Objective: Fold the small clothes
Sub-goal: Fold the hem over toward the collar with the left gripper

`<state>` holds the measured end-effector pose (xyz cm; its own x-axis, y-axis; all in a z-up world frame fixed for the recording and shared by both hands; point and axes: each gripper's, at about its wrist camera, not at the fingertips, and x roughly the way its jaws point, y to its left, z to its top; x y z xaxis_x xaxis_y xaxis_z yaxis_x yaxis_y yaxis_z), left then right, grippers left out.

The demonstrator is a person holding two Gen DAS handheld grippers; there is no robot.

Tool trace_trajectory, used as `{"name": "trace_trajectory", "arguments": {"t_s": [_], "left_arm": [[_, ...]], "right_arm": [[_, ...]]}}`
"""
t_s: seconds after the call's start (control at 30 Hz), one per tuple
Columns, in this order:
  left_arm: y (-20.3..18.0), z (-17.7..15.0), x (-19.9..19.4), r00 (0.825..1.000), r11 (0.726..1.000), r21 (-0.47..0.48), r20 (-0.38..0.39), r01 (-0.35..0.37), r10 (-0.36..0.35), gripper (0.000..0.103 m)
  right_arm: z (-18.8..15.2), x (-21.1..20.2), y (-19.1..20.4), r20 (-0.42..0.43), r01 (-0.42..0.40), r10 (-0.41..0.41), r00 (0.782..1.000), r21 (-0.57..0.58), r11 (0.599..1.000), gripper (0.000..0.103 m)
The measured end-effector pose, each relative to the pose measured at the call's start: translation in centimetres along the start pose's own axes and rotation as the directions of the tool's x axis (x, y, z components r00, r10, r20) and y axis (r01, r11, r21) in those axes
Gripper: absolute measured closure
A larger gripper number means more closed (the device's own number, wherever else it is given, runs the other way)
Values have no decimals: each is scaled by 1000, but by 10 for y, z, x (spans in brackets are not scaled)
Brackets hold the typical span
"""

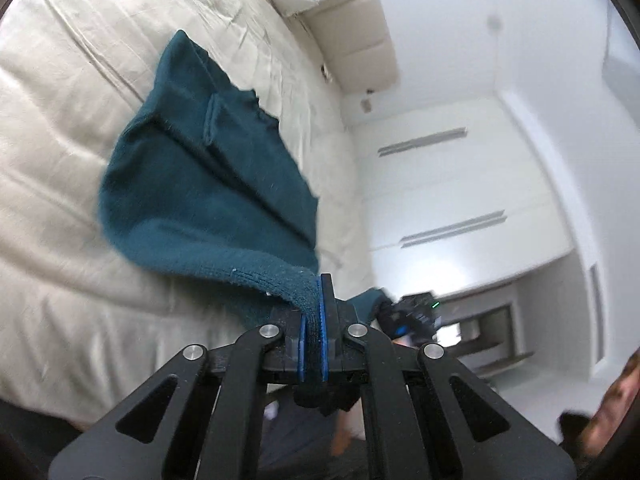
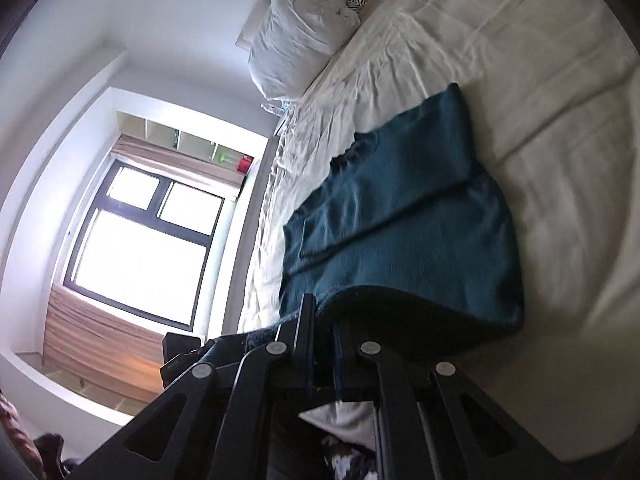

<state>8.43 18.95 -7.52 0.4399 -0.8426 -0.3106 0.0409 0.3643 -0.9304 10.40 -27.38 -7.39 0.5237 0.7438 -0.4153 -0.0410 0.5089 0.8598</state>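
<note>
Item: one teal knitted garment (image 1: 208, 184), small, soft wool-like weave, with a raised seam or pocket edge across its middle. Location: partly lifted off a wide bed covered in a creased cream sheet (image 1: 60, 128); the far part still lies on the sheet, the near edge is raised and stretched between two tools.

Left gripper (image 1: 313, 320), black linkage with blue-edged pads: jaws pressed together, a ribbed corner of the garment pinched between them. The cloth runs away from the pads toward the far left.

Right gripper (image 2: 322, 344), same build: jaws drawn close, the near hem of the garment (image 2: 400, 232) gripped between the fingers and bulging in a dark fold over them. This tool also shows small and blurred at the right in the left wrist view.

Surroundings: crumpled white pillow (image 2: 296, 44) at the far end of the bed; black-framed window (image 2: 144, 236), brightly lit, with a brown striped blind (image 2: 92, 332); white walls.
</note>
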Motion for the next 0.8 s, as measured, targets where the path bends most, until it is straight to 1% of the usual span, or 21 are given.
{"name": "trace_trajectory", "arguments": {"t_s": [0.1, 0.2, 0.27, 0.4, 0.47, 0.57, 0.67, 0.8], "left_arm": [[9, 23, 8, 999, 997, -66, 38, 34, -31, 100], [18, 44, 14, 997, 993, -110, 69, 47, -40, 100], [26, 62, 20, 995, 989, -139, 97, 50, -37, 100], [45, 92, 33, 993, 981, -190, 120, 34, -12, 100], [51, 106, 40, 992, 980, -200, 126, 16, 9, 100], [59, 128, 51, 991, 976, -216, 135, 20, 10, 100], [63, 148, 68, 991, 977, -213, 130, -3, 32, 100], [75, 171, 81, 990, 972, -235, 140, 5, 29, 100]], "right_arm": [[19, 11, -12, 21, -17, 16, 1000, 44, 999, 95], [40, 19, -21, 38, -18, 16, 999, 66, 998, 95], [54, 27, -25, 49, -16, 12, 999, 76, 997, 95], [77, 42, -34, 65, 5, -11, 998, 89, 996, 95], [90, 50, -41, 69, 22, -29, 997, 96, 995, 95], [110, 63, -52, 81, 55, -64, 995, 106, 993, 95], [126, 73, -59, 87, 75, -85, 993, 112, 991, 95], [147, 89, -66, 87, 90, -100, 991, 108, 990, 95]]}}
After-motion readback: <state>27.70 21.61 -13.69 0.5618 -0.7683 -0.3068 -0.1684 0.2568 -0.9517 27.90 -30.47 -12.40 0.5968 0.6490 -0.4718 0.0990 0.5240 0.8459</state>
